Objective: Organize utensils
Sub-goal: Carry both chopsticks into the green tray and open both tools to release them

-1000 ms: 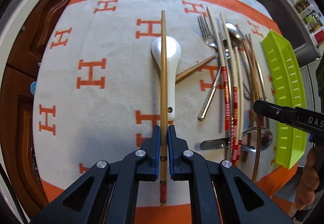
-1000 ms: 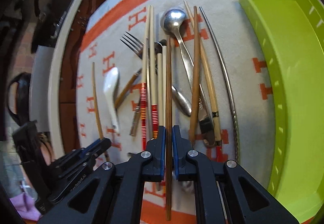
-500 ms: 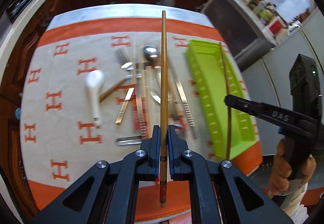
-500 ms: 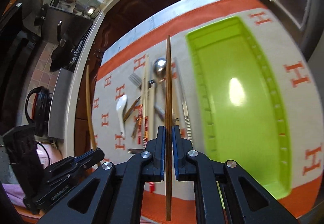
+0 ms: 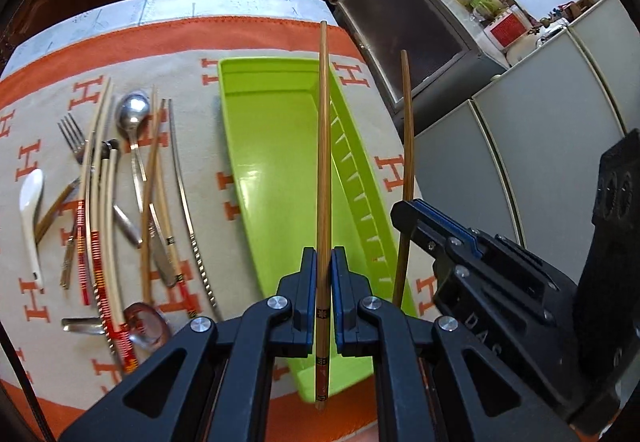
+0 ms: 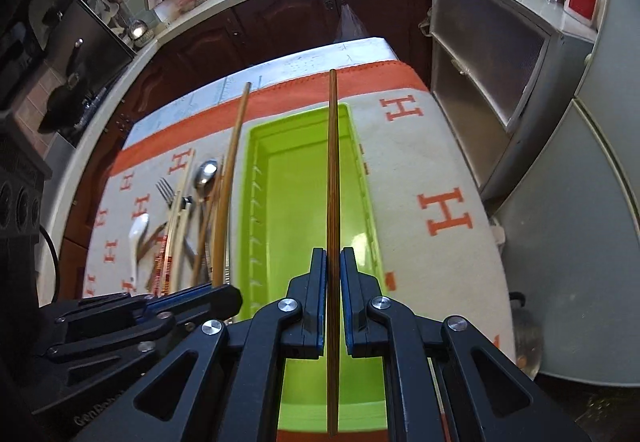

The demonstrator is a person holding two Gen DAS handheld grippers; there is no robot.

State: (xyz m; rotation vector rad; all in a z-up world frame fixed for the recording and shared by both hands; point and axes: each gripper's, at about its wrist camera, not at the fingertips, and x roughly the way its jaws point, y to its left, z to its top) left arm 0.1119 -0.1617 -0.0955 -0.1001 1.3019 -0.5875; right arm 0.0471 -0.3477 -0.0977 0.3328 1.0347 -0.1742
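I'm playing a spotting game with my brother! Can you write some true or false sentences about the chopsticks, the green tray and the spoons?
1. Each gripper is holding one chopstick. True: the left gripper grips a light chopstick, the right gripper a dark chopstick.
2. The green tray has forks in it. False: it holds nothing.
3. A white spoon lies on the cloth. True.
4. The cloth has blue stars. False: it has orange H letters.
5. The metal fork is inside the tray. False: it lies on the cloth.
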